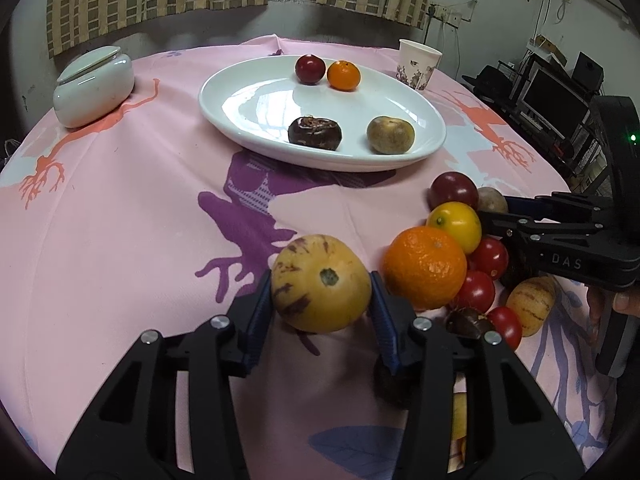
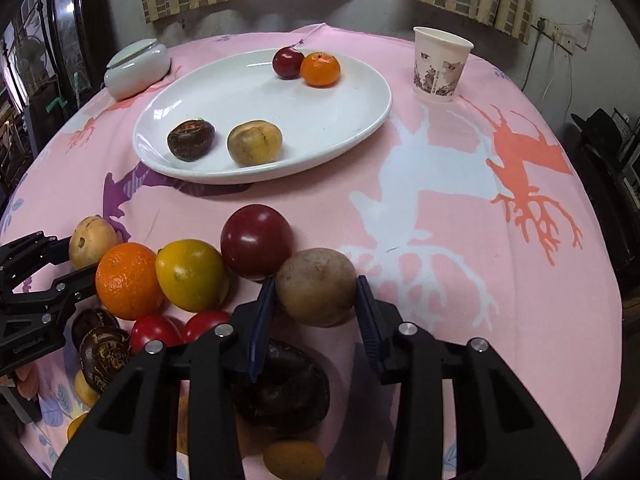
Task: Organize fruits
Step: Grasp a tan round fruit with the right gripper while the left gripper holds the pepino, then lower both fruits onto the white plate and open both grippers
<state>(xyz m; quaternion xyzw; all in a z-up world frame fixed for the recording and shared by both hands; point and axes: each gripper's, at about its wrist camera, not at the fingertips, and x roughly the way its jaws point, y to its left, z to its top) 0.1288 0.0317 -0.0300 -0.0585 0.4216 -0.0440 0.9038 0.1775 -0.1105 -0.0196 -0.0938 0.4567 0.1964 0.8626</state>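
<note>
Both tongs are gripping fruit at the bench pile, left tongs (image 1: 322, 292) on a striped melon (image 1: 320, 282), right tongs (image 2: 316, 300) on a brown fruit (image 2: 316, 286); next, probably lifting each to the white plate (image 1: 240, 92).

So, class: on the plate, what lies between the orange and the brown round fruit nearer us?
Nothing: bare white plate between orange and brown fruit, in both views.

Glossy white ceramic plate (image 1: 248, 120), matt pink printed cloth (image 1: 120, 220) over the table, paper cup (image 2: 440, 66) with printed pattern, glazed lidded jar (image 1: 94, 86), pebbled orange (image 1: 425, 266) peel, shiny smooth plum (image 2: 256, 240), matt black plastic left gripper (image 1: 320, 300), bright metal rivets
</note>
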